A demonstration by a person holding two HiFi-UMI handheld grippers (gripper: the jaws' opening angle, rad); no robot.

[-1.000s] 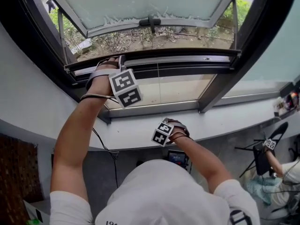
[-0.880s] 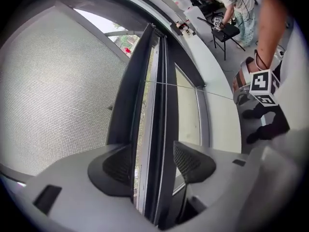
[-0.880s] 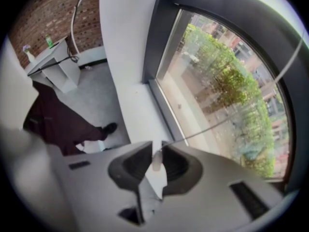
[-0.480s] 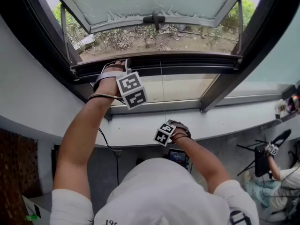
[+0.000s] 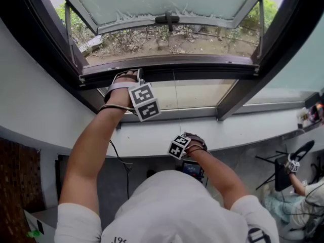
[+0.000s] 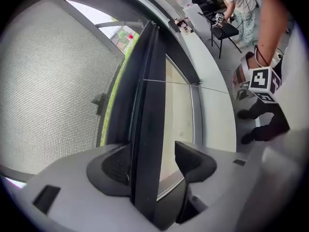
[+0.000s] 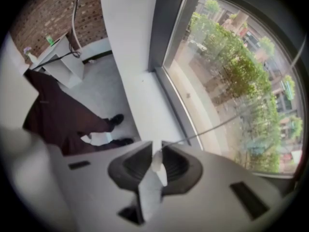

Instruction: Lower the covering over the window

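The blind's dark bottom rail [image 5: 202,67] runs across the window opening. My left gripper [image 5: 129,76] reaches up to its left end. In the left gripper view the rail [image 6: 149,105] stands between the jaws of my left gripper [image 6: 154,163]. One pad lies against it and daylight shows before the other, so the grip is loose. Lower down, near the sill, my right gripper [image 5: 188,137] is shut on the white cord pull [image 7: 156,167]. The thin cord [image 7: 217,124] runs taut from there up towards the rail.
The window sash [image 5: 162,6] is tilted outward above bare ground and shrubs. A pale sill [image 5: 228,130] runs below the glass, and a dark frame post [image 5: 238,95] stands at the right. A seated person [image 5: 298,186] is at the far right. A brick wall [image 5: 20,186] is at the left.
My left hand and the dark rail sit a little lower and further right in the head view. The right gripper has hardly moved and still holds the pull.
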